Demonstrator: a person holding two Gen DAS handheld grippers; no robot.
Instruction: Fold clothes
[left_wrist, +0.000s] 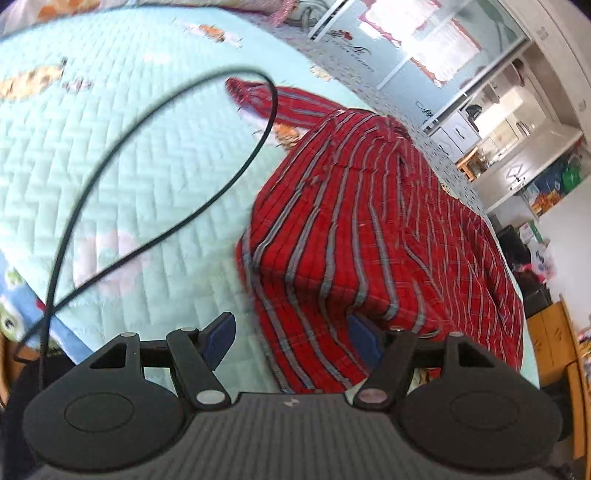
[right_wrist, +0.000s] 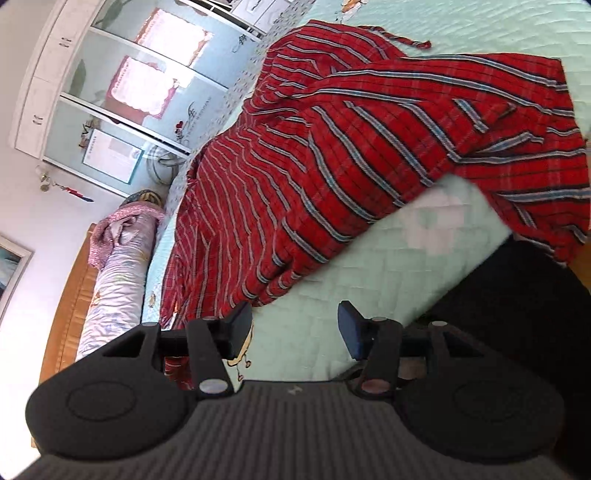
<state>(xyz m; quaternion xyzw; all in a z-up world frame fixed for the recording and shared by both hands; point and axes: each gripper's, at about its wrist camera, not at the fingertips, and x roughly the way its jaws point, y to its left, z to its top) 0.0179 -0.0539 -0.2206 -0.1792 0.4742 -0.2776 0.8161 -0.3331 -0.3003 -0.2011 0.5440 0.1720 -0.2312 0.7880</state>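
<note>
Red striped cloth shirt (left_wrist: 354, 229) lies spread and rumpled on the pale green quilted bed (left_wrist: 122, 155). To fold it well, I think each hand should pinch a near edge and pull it flat first. The left gripper (left_wrist: 291, 338) has its fingers wide open, with shirt cloth between them but not squeezed. The right gripper (right_wrist: 295, 326) is part open, empty, just beside the shirt.

Bare quilt (right_wrist: 325, 295) beside crumpled shirt (right_wrist: 332, 155)
</note>
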